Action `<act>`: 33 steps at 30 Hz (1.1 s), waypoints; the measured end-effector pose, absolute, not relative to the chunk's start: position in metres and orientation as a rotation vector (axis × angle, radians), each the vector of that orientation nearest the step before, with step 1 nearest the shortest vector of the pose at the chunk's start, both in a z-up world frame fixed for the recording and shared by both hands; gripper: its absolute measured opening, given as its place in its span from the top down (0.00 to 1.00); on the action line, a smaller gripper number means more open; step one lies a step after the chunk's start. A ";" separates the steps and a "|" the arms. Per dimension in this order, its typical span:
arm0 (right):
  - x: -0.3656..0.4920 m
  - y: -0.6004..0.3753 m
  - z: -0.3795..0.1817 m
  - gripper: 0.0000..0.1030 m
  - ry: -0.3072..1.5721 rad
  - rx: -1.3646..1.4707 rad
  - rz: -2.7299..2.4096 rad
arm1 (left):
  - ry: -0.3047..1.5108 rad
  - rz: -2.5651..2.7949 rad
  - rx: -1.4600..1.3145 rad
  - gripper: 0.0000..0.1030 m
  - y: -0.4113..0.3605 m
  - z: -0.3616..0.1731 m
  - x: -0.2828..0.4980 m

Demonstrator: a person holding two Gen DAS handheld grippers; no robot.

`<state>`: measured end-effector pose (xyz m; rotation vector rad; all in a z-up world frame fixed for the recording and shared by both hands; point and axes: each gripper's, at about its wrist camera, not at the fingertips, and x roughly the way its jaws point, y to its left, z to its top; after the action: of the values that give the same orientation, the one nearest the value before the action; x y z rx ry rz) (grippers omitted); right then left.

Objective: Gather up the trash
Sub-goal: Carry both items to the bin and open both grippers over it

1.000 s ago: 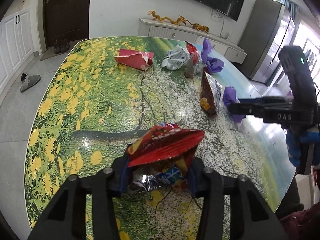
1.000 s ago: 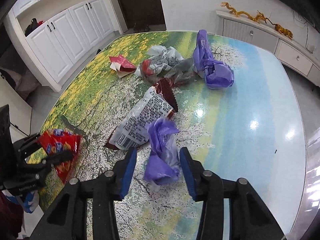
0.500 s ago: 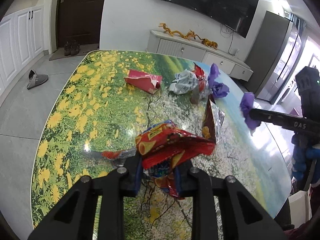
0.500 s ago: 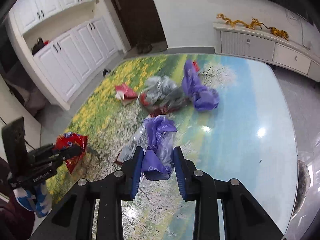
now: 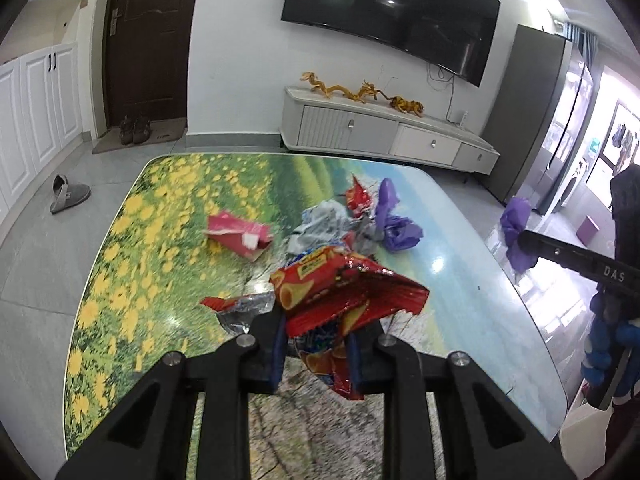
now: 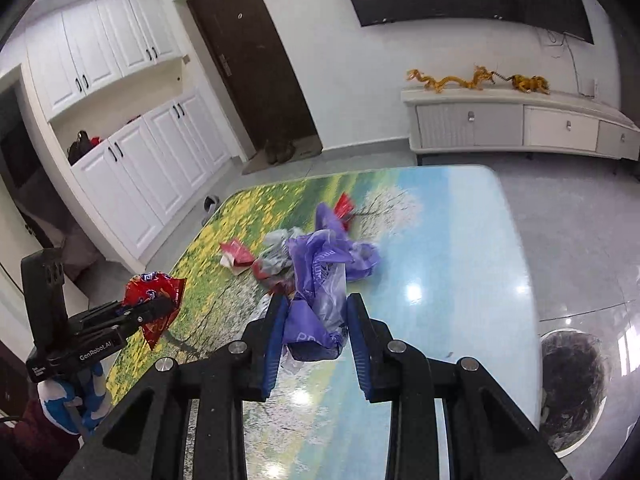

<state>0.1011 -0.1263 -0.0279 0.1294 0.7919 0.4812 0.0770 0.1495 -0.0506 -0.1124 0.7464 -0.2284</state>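
Left wrist view: your left gripper had its jaws nearly closed, clamped on the red snack wrapper. Both blue pads pressed the crumpled foil, w/ the wrapper fanning out above the jaws and a strip hanging below. The wrapper was off the worktop, held above its near part. Further back on the worktop lay a red carton, a grey crumpled bag and a purple bag, the grey and purple ones bunched close together, the carton just left of them. At the right edge your right gripper came in side-on, a purple plastic bag in its tips.

Right wrist view: right gripper jaws were narrow, pinching that purple plastic bag btwn the blue pads; the bag bulged above them, clear of the worktop. The trash pile sat behind it. At lower left your left gripper held the red snack wrapper beyond the worktop edge. A blue-gloved hand showed below it.
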 end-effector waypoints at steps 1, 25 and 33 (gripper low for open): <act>0.099 -0.136 -0.025 0.72 0.783 0.138 0.474 | 0.744 -0.243 -0.113 0.78 0.141 -0.047 0.081; 0.079 -0.358 -0.064 0.71 0.762 0.413 0.012 | 0.785 -0.674 0.096 0.78 -0.144 -0.025 0.157; 0.087 -0.410 -0.131 0.70 0.893 0.511 -0.096 | 0.909 -0.790 0.170 0.76 -0.247 -0.072 0.174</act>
<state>0.0866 -0.4096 -0.1310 0.5109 0.8930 -0.0960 0.1744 -0.2471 -0.0716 0.1701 0.9093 -0.7905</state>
